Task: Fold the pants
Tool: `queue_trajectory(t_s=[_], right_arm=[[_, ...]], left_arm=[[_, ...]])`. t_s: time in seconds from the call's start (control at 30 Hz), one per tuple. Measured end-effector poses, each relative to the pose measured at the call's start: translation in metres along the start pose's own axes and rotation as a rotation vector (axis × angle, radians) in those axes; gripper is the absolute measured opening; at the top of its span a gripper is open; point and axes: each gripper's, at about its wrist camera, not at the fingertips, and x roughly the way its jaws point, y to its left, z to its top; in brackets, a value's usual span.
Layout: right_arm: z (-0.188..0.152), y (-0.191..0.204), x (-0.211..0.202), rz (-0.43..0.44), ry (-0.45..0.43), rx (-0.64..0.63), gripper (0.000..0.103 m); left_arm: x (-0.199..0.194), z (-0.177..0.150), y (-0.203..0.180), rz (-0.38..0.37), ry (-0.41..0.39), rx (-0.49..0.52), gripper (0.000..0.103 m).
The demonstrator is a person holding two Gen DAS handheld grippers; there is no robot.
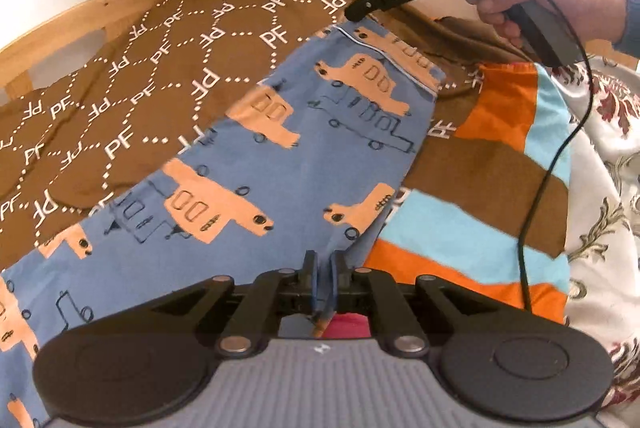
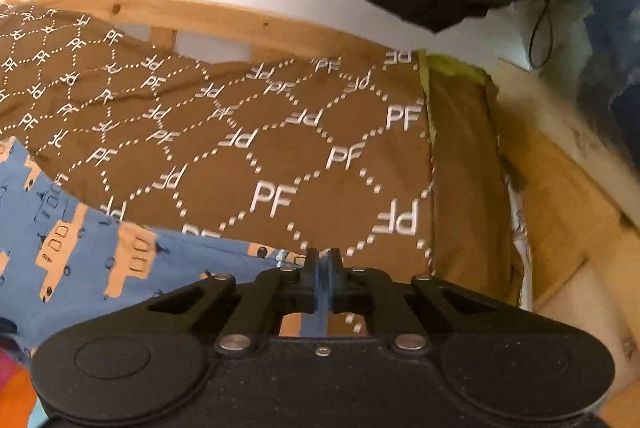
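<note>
Blue pants [image 1: 312,156] with an orange truck print lie on a brown bedspread [image 1: 132,76] marked "PF". My left gripper [image 1: 323,262] is shut on the near edge of the pants; blue cloth shows between its fingers. My right gripper [image 1: 356,13] is shut on the far corner of the pants at the white-piped hem. In the right wrist view the right gripper [image 2: 323,260] pinches blue cloth, with the pants [image 2: 100,256] spreading to the left over the bedspread [image 2: 260,156].
A striped orange, light blue and brown cloth [image 1: 500,188] lies right of the pants. A floral sheet [image 1: 604,156] is at the far right. A wooden bed rail [image 2: 240,24] runs along the back. A black cable [image 1: 560,132] hangs from the right gripper.
</note>
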Motion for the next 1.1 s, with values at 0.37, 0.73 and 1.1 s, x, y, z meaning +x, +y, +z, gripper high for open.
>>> queue_trajectory(t_s=[0.37, 0.73, 1.1], right_arm=[[-0.007, 0.019, -0.002, -0.013, -0.038, -0.049, 0.056], [-0.040, 0.082, 0.026, 0.256, 0.071, -0.034, 0.075], [-0.053, 0.065, 0.027, 0.186, 0.079, 0.009, 0.075]], left_arm=[[-0.035, -0.005, 0.040, 0.075, -0.061, -0.138, 0.056], [-0.035, -0.019, 0.218, 0.482, 0.123, -0.426, 0.063], [-0.015, -0.020, 0.202, 0.475, 0.132, -0.298, 0.006]])
